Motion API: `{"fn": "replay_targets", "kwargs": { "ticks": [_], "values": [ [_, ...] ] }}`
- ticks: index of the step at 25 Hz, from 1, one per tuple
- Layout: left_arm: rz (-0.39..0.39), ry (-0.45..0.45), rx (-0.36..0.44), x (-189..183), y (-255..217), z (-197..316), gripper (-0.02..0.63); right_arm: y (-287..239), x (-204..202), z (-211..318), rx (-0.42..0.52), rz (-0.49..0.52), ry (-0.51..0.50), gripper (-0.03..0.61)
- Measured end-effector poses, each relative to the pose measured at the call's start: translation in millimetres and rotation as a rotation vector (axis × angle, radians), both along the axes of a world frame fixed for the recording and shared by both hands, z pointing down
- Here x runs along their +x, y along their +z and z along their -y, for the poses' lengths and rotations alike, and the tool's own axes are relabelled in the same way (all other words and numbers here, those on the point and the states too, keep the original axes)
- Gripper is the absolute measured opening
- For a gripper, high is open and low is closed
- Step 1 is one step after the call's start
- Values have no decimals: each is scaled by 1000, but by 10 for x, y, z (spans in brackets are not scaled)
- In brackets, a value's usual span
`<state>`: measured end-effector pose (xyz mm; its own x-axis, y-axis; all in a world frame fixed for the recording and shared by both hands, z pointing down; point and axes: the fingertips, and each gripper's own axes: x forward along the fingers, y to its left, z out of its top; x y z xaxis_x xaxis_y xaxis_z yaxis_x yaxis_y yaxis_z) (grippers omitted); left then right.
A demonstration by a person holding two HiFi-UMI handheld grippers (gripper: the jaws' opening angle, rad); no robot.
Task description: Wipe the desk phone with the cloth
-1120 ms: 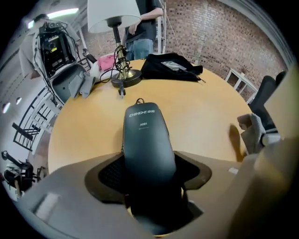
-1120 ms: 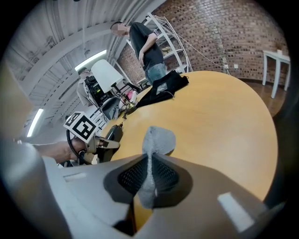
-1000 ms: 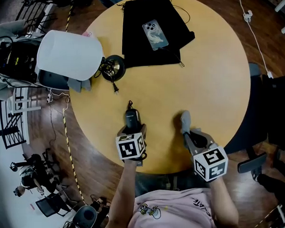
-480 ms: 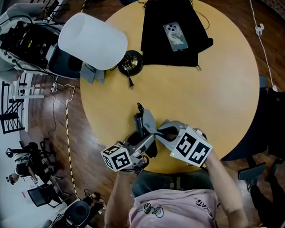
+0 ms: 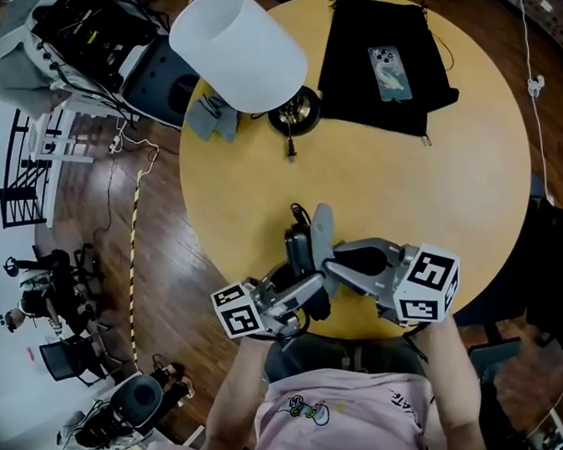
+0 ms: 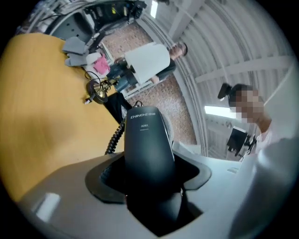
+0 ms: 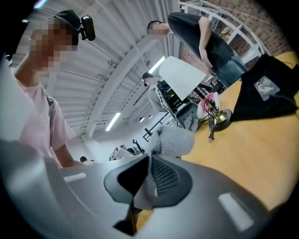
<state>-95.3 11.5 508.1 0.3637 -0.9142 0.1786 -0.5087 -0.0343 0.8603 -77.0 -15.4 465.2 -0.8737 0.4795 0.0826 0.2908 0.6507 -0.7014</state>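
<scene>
In the head view the black phone handset (image 5: 299, 254) hangs over the near edge of the round yellow table (image 5: 446, 195). My left gripper (image 5: 304, 281) is shut on its lower end. In the left gripper view the handset (image 6: 145, 144) stands up between the jaws, its coiled cord (image 6: 114, 136) trailing left. My right gripper (image 5: 331, 262) comes in from the right, shut on a grey cloth (image 5: 322, 229) that lies against the handset's right side. The right gripper view has the cloth (image 7: 170, 142) bunched above the closed jaws.
A lamp with a white shade (image 5: 238, 47) and a dark base (image 5: 294, 113) stands at the table's far left. A black cloth (image 5: 359, 69) with a smartphone (image 5: 390, 73) on it lies at the far side. Grey mitts (image 5: 213, 116) lie by the lamp.
The two grippers have come together: the right one has swung left with the cloth, from apart on the table to against the handset. The left one has tilted the handset toward it.
</scene>
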Motion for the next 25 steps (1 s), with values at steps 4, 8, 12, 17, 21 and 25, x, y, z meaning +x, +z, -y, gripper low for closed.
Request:
{"fn": "replay_targets", "kwargs": {
  "ticks": [4, 8, 12, 17, 21, 25],
  "values": [
    [-96, -116, 116, -339, -289, -58, 305, -132, 303, -658, -31, 80, -152, 28],
    [-92, -44, 157, -313, -434, -88, 305, -348, 123, -755, 8, 154, -147, 28],
    [-180, -53, 259, -291, -609, -174, 304, -471, -237, -55, -51, 154, 72, 29],
    [-227, -34, 339, -228, -795, -161, 304, -583, -246, -88, -73, 195, 58, 29],
    [-270, -52, 397, -341, -905, -120, 304, -404, 279, -677, -105, 179, -151, 29],
    [-292, 6, 416, -271, -961, -94, 304, -337, 128, -379, -96, 171, -60, 29]
  ]
}}
